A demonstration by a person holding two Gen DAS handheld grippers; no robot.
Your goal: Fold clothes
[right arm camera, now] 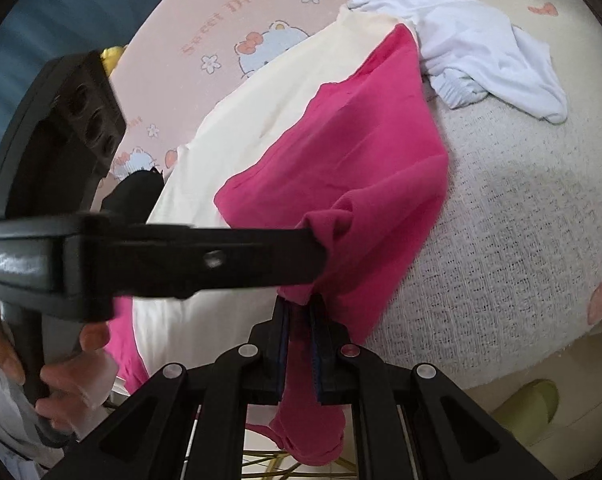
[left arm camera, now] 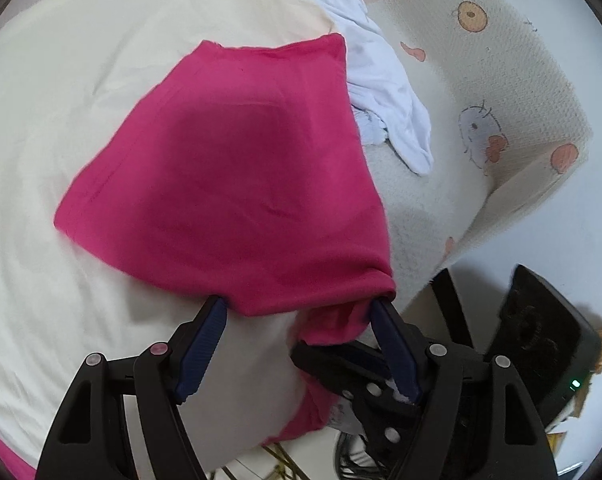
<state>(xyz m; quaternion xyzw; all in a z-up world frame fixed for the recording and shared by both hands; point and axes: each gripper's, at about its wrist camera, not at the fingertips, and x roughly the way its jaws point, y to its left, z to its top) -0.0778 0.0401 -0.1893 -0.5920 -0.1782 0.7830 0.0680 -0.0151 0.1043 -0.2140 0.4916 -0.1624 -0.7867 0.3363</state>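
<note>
A bright pink garment [left arm camera: 229, 176] lies spread over a cream cloth [left arm camera: 53, 140] on the bed. Its near edge hangs between the fingertips of my left gripper [left arm camera: 301, 304], whose blue-padded fingers [left arm camera: 205, 344] stand wide apart, open. In the right wrist view, my right gripper [right arm camera: 301, 316] is shut on a bunched corner of the pink garment [right arm camera: 361, 152]; the cloth runs down between its pads and hangs below. The left gripper [right arm camera: 319, 248] crosses that view from the left, its tip against the same bunched fold. A hand [right arm camera: 73, 384] holds its handle.
A crumpled white garment [left arm camera: 385, 84] [right arm camera: 493, 48] lies beyond the pink one. Under it all is a white knit blanket [right arm camera: 521, 248] with cartoon prints. A black cloth [right arm camera: 137, 196] sits at the left on a pink printed mat [right arm camera: 221, 32]. A black device [left arm camera: 541, 340] stands off the bed.
</note>
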